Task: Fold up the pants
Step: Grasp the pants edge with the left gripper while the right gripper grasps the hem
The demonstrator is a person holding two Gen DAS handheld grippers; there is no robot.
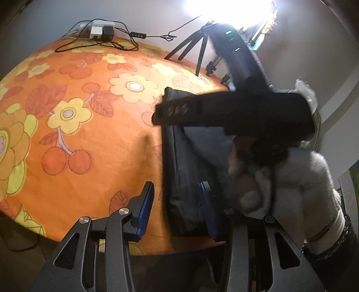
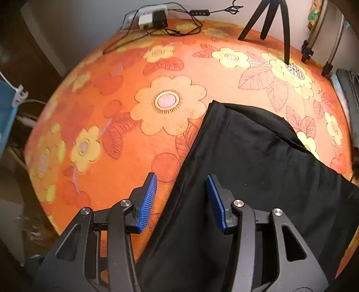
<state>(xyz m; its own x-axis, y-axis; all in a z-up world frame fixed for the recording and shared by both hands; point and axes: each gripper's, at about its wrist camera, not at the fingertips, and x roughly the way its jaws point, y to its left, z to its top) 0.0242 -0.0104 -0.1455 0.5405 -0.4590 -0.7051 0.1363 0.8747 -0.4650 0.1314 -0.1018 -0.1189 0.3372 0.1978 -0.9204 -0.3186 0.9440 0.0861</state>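
Black pants under open right hand-held gripper

The table cover is bright orange, with a pattern of big yellow flowers, red-orange cherries and leaves drawn in thin lines. The pants on it are plain black. Both grippers are black with blue ribbed pads. At the far edge lie one white charger and one black charger. The tripod is black. The person's sleeve is grey.
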